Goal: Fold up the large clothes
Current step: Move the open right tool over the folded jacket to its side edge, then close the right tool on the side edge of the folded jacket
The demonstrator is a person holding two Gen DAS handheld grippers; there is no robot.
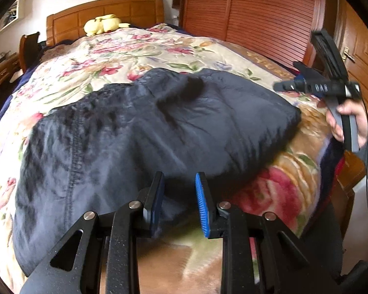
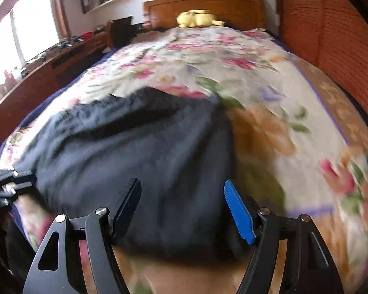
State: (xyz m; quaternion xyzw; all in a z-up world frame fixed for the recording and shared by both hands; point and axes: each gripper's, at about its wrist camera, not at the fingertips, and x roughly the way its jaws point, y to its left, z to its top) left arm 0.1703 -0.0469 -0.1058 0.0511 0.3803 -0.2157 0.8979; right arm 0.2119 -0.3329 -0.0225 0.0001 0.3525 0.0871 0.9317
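Note:
A dark navy garment [image 1: 139, 132], bulky and folded over, lies across the near end of the floral bedspread [image 1: 115, 49]. My left gripper [image 1: 180, 196] hovers at the garment's near edge. Its jaws stand a narrow gap apart with cloth under and behind them, and no pad visibly presses on it. In the right wrist view the garment [image 2: 135, 156] fills the lower middle. My right gripper [image 2: 184, 210] is open wide just above its near right part, with nothing pinched. A hand [image 1: 350, 122] holds that right gripper at the bed's right side.
The bed has a wooden headboard [image 1: 105, 12] with a yellow plush toy [image 1: 103, 24] against it. Slatted wooden wardrobe doors [image 1: 257, 19] run close along the right side. A wooden desk [image 2: 61, 56] with small items stands under the window on the left.

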